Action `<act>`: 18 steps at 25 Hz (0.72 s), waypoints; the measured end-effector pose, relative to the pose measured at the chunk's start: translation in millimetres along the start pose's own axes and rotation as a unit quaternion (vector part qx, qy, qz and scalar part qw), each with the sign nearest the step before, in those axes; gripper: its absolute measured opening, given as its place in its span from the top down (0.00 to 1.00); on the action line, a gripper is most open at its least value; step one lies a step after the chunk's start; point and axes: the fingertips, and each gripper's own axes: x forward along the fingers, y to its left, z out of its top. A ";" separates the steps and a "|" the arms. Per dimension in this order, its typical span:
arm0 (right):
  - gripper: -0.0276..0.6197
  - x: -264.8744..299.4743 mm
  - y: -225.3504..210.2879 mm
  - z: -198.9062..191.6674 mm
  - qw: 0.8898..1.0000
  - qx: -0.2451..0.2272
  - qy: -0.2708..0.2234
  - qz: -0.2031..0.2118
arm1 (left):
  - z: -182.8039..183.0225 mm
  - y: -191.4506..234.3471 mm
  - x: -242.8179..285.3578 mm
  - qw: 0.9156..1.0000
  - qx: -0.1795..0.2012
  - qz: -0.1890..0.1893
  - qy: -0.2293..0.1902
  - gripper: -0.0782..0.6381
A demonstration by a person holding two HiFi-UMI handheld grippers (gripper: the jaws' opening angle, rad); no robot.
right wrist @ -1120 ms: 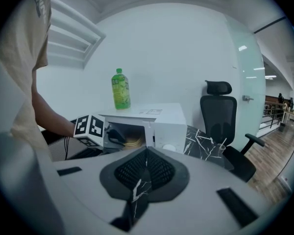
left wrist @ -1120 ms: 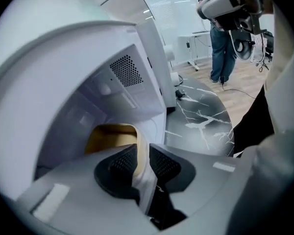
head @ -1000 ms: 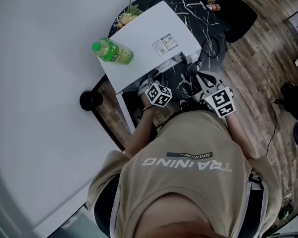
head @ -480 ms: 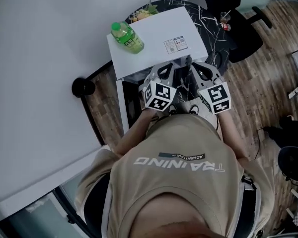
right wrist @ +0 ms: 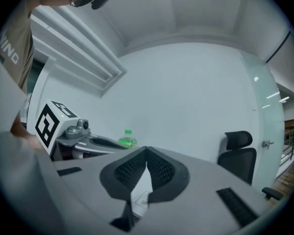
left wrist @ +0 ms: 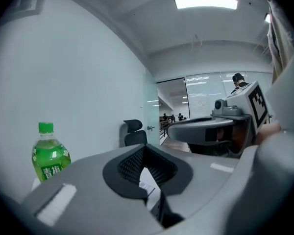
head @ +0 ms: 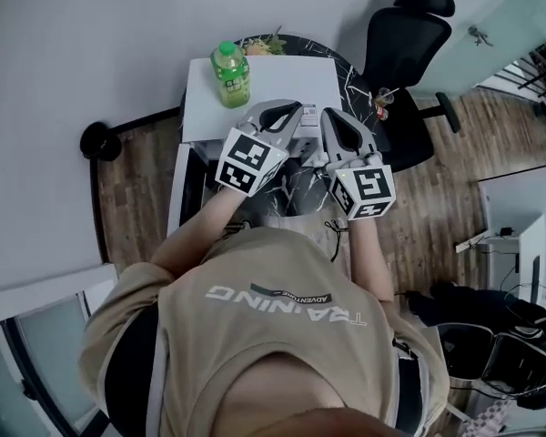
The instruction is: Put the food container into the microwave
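Note:
The white microwave (head: pixel 282 85) stands on a black marbled table, seen from above in the head view. A green bottle (head: pixel 229 73) stands on its top. Behind it, at the table's far edge, lies the food container (head: pixel 266 46) with leafy food, partly hidden. My left gripper (head: pixel 289 109) and right gripper (head: pixel 330 118) hover side by side above the microwave's front, both shut and holding nothing. In the left gripper view the jaws (left wrist: pixel 144 148) meet, with the bottle (left wrist: pixel 50 158) at the left. The right gripper view shows its tips (right wrist: pixel 146 151) closed too.
A black office chair (head: pixel 402 39) stands right of the table, also seen as the chair (right wrist: pixel 240 155) in the right gripper view. A wall runs along the left. A small round black object (head: pixel 100 140) sits on the wooden floor by the wall.
Both grippers have risen from low in front of the microwave to above its front edge, closer together. The head camera has swung, so the microwave now sits higher in view.

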 end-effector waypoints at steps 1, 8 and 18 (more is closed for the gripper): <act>0.94 2.2 2.9 5.6 1.000 -0.003 -0.006 -0.001 | 3.9 3.8 -3.7 1.000 -0.001 0.001 -0.004 0.88; 0.94 7.4 0.0 36.8 0.999 -0.014 -0.040 -0.010 | 37.8 16.8 -13.2 0.996 -0.077 -0.018 -0.046 0.88; 0.95 3.8 9.2 24.8 0.999 0.004 -0.033 -0.005 | 48.8 0.6 -34.1 0.997 -0.003 0.003 -0.071 0.88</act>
